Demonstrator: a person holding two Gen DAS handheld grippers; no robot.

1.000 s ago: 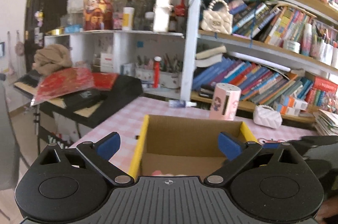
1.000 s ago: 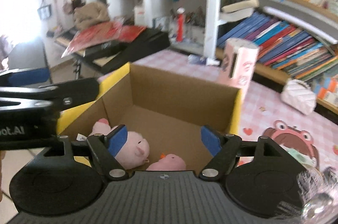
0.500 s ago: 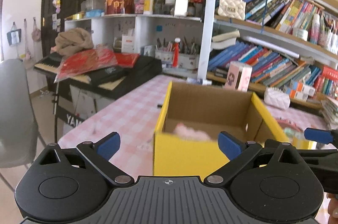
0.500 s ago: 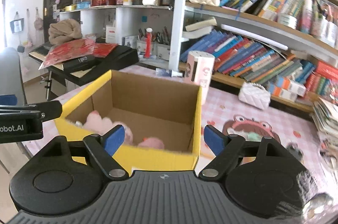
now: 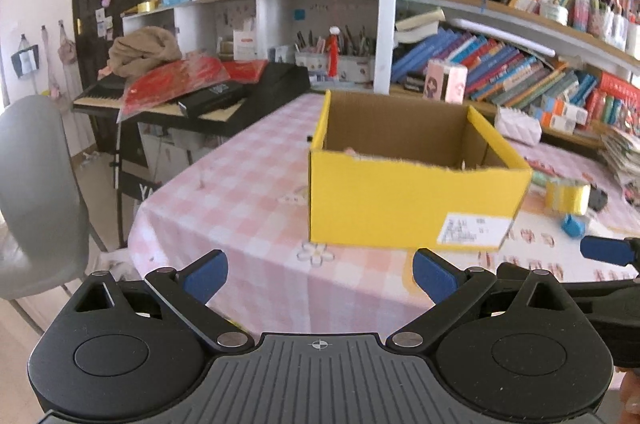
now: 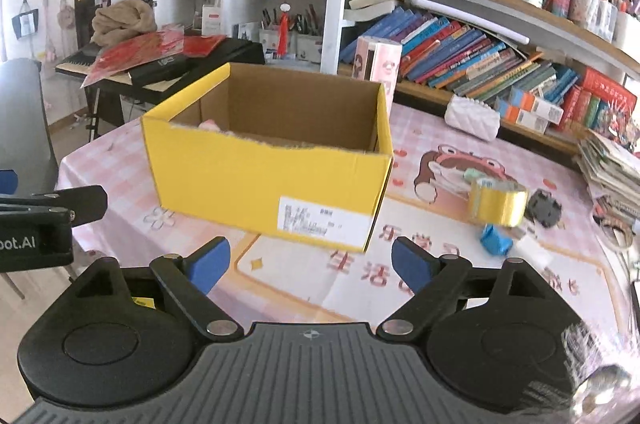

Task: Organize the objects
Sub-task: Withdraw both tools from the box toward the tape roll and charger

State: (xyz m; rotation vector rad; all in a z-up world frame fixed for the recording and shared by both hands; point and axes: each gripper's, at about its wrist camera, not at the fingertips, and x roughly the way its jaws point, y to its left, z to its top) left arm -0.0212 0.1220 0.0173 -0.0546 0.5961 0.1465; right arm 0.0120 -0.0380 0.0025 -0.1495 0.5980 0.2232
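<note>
Your left gripper (image 5: 320, 276) sits with its blue-padded jaws apart and nothing between them, short of the yellow cardboard box (image 5: 412, 204). The box stands open-topped on the pink checked tablecloth (image 5: 240, 192), white label facing you. A gold tape roll (image 5: 568, 197) lies right of the box, near a blue-tipped finger of your right gripper (image 5: 606, 251).

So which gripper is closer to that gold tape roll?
Right. The right gripper faces the table with the gold tape roll just off to its right; the left gripper is further left, beyond the yellow box.
</note>
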